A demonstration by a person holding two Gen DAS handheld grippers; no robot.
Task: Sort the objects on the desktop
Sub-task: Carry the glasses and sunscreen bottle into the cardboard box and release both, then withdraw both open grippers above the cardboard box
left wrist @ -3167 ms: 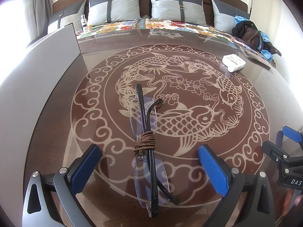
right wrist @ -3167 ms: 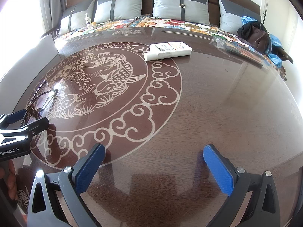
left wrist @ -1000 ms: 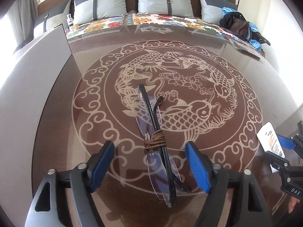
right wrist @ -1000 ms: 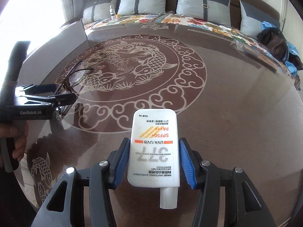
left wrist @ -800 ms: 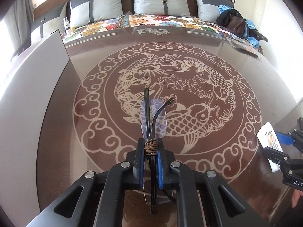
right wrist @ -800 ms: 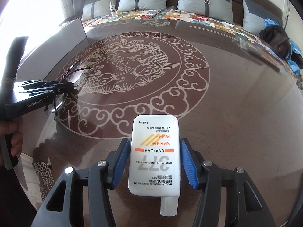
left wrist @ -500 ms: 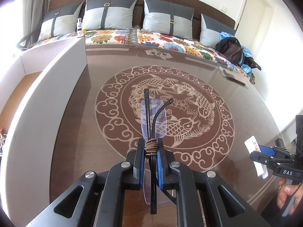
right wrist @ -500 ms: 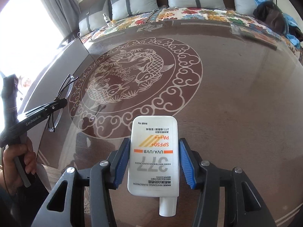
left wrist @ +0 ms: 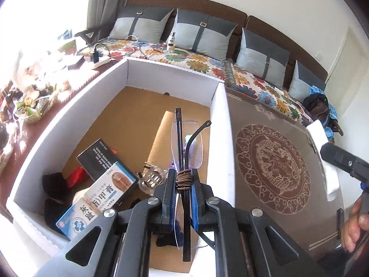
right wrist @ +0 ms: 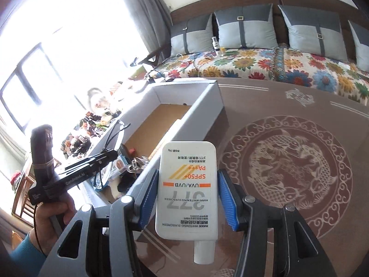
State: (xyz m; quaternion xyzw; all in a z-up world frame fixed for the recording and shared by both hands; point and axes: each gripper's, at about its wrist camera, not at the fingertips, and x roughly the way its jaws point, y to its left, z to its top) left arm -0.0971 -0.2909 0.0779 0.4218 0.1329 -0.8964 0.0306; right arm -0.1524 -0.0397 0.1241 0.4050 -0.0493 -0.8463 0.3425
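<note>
My left gripper (left wrist: 182, 180) is shut on folded rimless glasses (left wrist: 184, 145) bound with a brown cord, and holds them in the air over the open white box (left wrist: 220, 120). My right gripper (right wrist: 186, 189) is shut on a white sunscreen bottle (right wrist: 186, 184), cap toward the camera, and holds it above the table near the box's right wall (right wrist: 184, 124). The left gripper also shows in the right wrist view (right wrist: 108, 155), and the bottle in the left wrist view (left wrist: 322, 159).
The box holds a blue-and-white carton (left wrist: 99, 198), a black carton (left wrist: 96, 157), a glass item (left wrist: 152, 177), red and dark things. The brown table with a fish medallion (left wrist: 272, 168) lies to the right. A sofa with cushions (left wrist: 205, 34) stands behind.
The left gripper closed on the glasses, lifted them off the table and carried them left over the box. The right gripper, holding the bottle, rose and moved left toward the box.
</note>
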